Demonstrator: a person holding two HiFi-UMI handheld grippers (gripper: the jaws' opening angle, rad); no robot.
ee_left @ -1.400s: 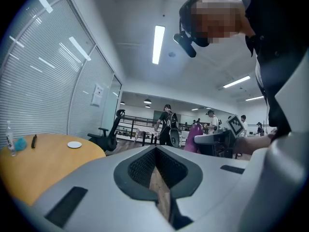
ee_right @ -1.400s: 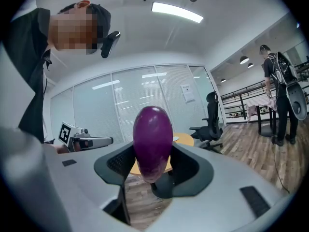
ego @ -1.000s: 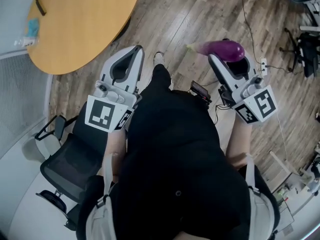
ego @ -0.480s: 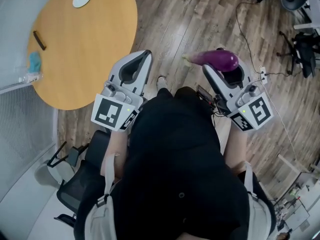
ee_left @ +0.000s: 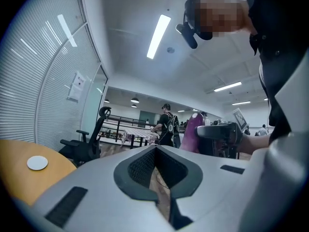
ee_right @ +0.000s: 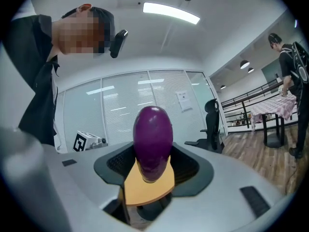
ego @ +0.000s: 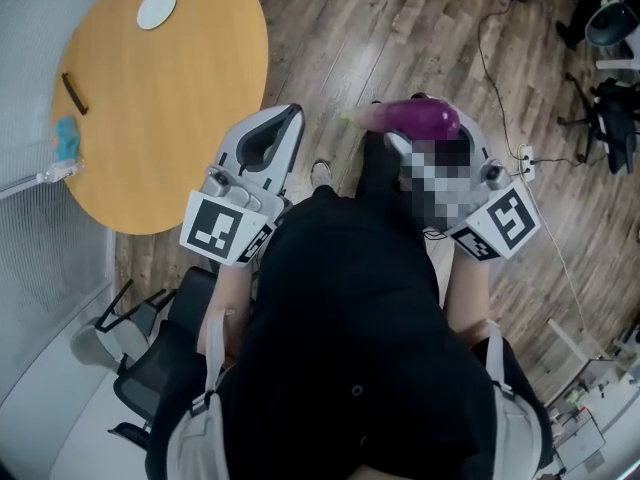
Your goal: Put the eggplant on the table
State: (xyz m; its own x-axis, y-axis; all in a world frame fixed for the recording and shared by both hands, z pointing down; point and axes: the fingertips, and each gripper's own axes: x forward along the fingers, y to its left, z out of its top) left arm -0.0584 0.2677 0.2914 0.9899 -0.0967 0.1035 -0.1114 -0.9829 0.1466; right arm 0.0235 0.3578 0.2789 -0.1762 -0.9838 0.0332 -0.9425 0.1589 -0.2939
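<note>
A purple eggplant with a pale green stem end sticks out of my right gripper, which is shut on it above the wooden floor. In the right gripper view the eggplant stands up between the dark pads, and my right gripper looks over the orange table top. The round wooden table lies up and to the left. My left gripper hangs just off the table's right edge, shut with nothing in it. From my left gripper the eggplant shows to the right.
On the table lie a white disc, a small dark bar and a blue item at its left edge. A black office chair stands at the lower left. Cables and equipment stands sit on the floor at the right.
The table has come further into view and lies closer to both grippers. The right gripper, still holding the eggplant, has shifted slightly left towards it.
</note>
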